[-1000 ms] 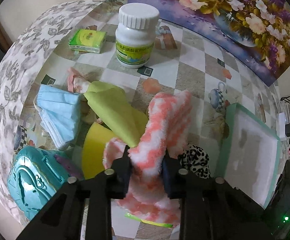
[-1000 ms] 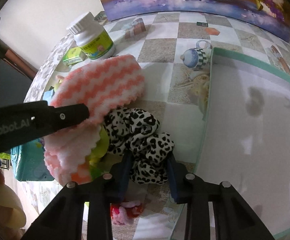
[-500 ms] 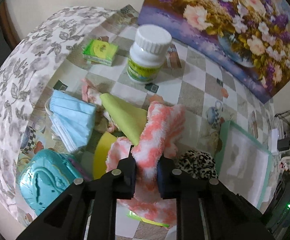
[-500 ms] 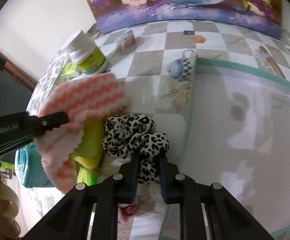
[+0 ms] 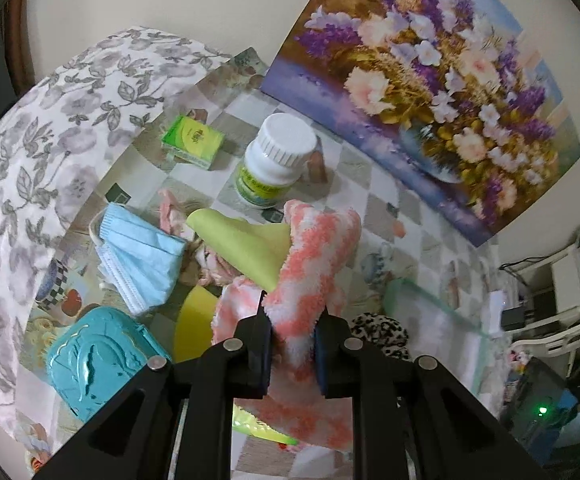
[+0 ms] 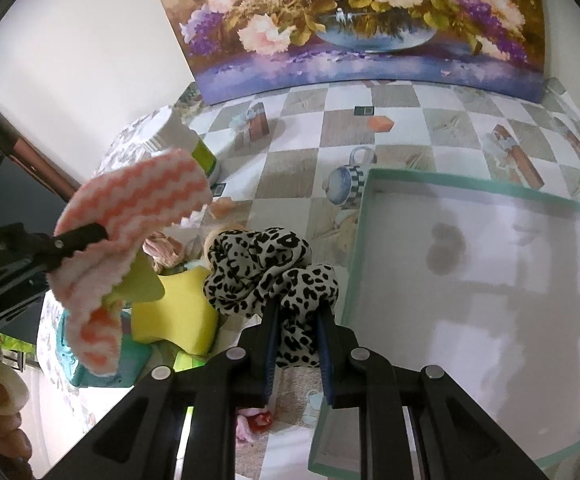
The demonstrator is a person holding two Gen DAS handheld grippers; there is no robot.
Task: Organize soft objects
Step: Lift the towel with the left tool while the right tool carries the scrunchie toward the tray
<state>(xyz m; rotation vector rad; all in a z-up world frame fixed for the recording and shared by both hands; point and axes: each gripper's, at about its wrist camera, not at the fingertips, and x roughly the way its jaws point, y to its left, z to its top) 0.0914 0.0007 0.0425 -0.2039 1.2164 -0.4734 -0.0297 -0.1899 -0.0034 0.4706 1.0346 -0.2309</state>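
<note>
Sorting: two soft items are being carried at once above a checked tablecloth (image 6: 297, 168).
Left gripper (image 5: 290, 344): its jaws are pinching shut on a pink-and-white fluffy cloth (image 5: 309, 264), which is hanging limp and folding over both sides of the pads.
Riding along: a yellow-green cloth (image 5: 246, 240) is lying against the fluffy cloth, just left of the fingers; whether it is caught in the grip is not clear.
Right gripper (image 6: 297, 344): its jaws are clamping narrowly on a leopard-print scrunchie (image 6: 266, 272), bunched just ahead of the fingertips.
Destination, likely: a shallow green-rimmed box (image 6: 441, 184) is sitting just right of the right gripper, empty.
Handling: both items are looking light, squashy and unbreakable; gripping mid-fold, as now, is probably keeping them from slipping.
Remaining pile: a blue face mask (image 5: 138, 252), a yellow sponge (image 6: 174, 312) and a teal case (image 5: 94, 356) are waiting left of the left gripper.
</note>
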